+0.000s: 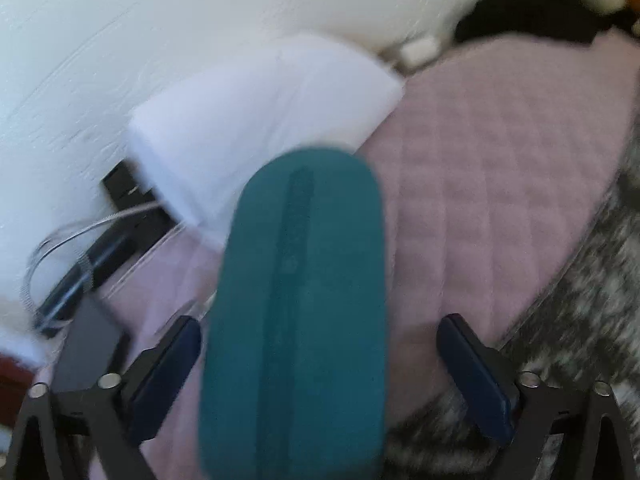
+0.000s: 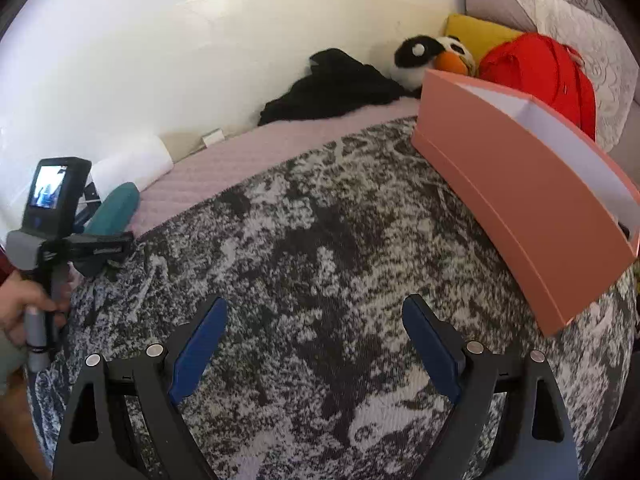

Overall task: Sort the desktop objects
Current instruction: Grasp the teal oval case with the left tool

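On the bed, by the white wall: a teal case [image 1: 296, 312] is seen lying on the pink quilted cover [image 1: 492, 168], close to the edge of the grey-and-white patterned blanket [image 2: 320, 240].
Long axis: in the left wrist view the case runs from the bottom of the frame upward, its far rounded end pointing toward a white pillow [image 1: 256, 120] and the wall.
Look of the case: elongated, with rounded ends, matte teal, with a darker strip down the middle of its top; fine detail is lost to motion blur.
Left tongs [image 1: 320, 360]: held apart, with the case lying between the blue pads [image 1: 168, 372]; the left pad is seen just beside the case's flank, the right one well clear, so no clamp is shown.
Right tongs [image 2: 316, 344]: wide apart above the patterned blanket, nothing between them.
Only in the left view: a dark phone [image 1: 86, 348] and black cabling [image 1: 100, 256] at the wall, left of the case.
Only in the right view: a pink box [image 2: 500, 200], open and white inside, on the blanket at right; beyond it a black garment [image 2: 336, 88], a panda plush [image 2: 424, 60], a yellow cushion [image 2: 480, 36] and a red bag [image 2: 540, 72].
Also in the right view: the left handle, with its camera screen lit, is seen in a hand [image 2: 24, 308] at the far left, the teal case [image 2: 114, 210] just past it.
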{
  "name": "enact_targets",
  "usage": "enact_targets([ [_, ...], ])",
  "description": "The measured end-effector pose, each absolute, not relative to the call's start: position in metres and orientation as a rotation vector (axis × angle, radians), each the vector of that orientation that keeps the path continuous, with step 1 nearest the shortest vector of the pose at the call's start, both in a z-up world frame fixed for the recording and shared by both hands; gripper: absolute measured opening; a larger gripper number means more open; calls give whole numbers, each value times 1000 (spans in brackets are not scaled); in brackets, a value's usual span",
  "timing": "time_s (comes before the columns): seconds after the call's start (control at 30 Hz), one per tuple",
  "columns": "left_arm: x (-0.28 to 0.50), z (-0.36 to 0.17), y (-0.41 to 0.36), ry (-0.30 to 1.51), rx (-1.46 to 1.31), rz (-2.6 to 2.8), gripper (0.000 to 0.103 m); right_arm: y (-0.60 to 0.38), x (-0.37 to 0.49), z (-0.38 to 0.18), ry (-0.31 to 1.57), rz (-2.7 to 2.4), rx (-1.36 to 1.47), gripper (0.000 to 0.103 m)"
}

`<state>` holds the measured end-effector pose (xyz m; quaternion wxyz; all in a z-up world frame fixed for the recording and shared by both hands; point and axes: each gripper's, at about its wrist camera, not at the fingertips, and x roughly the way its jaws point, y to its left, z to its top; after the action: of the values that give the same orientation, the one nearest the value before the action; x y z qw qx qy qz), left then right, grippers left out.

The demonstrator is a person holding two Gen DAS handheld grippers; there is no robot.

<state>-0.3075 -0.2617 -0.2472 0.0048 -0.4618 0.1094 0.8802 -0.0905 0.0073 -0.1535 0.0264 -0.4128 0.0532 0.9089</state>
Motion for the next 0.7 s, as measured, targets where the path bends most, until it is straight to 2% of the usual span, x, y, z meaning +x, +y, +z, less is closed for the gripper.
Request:
enact_targets([
  [0.03, -309, -246, -263, 338, -1435, 2747, 85, 7, -89, -154, 170, 2806, -1280, 92],
  [0.07, -310, -245, -262, 353, -1418, 2737, 69, 7, -87, -154, 170, 2809, -1281, 92],
  [0.27, -285, -219, -216, 425, -1269, 2575, 68, 5, -79, -145, 175, 2840, -1238, 91],
  [0.7, -225, -125, -77, 492, -894, 2356, 69, 14, -44, -137, 196, 2804, -1140, 91],
])
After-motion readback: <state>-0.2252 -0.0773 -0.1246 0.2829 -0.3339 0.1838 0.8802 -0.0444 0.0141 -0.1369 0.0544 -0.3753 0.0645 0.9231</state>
